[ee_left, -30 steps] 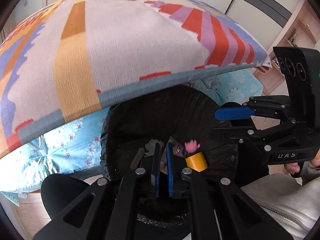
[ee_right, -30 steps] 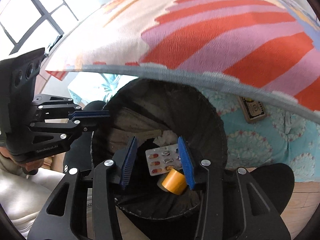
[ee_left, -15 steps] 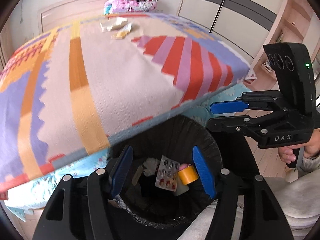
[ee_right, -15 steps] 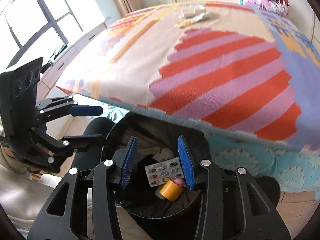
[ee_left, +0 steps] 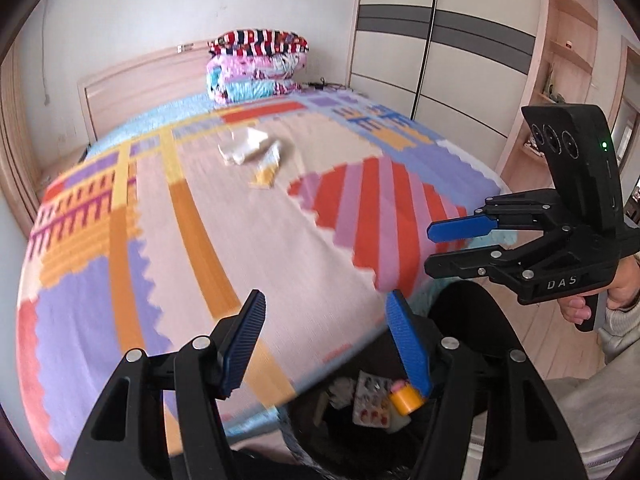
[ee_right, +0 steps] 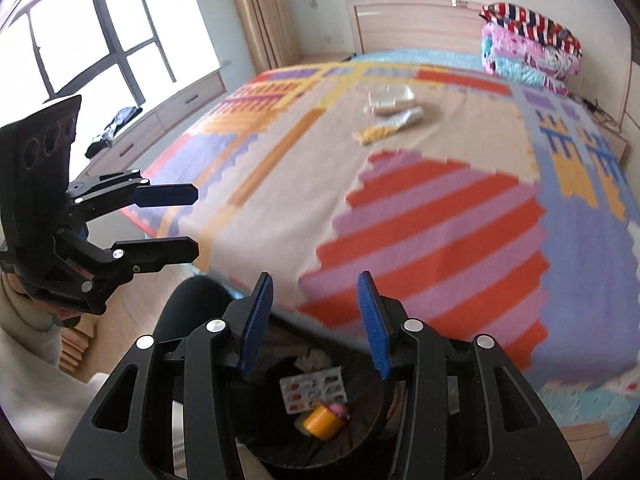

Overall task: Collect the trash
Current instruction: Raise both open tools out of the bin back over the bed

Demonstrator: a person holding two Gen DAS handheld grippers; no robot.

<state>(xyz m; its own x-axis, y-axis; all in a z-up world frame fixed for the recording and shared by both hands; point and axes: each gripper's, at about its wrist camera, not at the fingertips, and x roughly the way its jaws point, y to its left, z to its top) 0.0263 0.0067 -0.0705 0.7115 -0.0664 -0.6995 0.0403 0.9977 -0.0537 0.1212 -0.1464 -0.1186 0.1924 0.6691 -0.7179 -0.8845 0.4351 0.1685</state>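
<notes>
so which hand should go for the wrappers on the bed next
Left, narrowly. Both are empty and face the wrappers on the bed, but the left gripper stands wider open; the right gripper is narrower, its jaws just opening.

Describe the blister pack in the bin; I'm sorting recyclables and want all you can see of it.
The blister pack is a flat silvery foil card with rows of pill pockets, some red or orange, some looking pale. It lies tilted, pocket side up, inside the black-lined bin, on other trash. Its lower edge meets an orange roll. Neither gripper touches it.
</notes>
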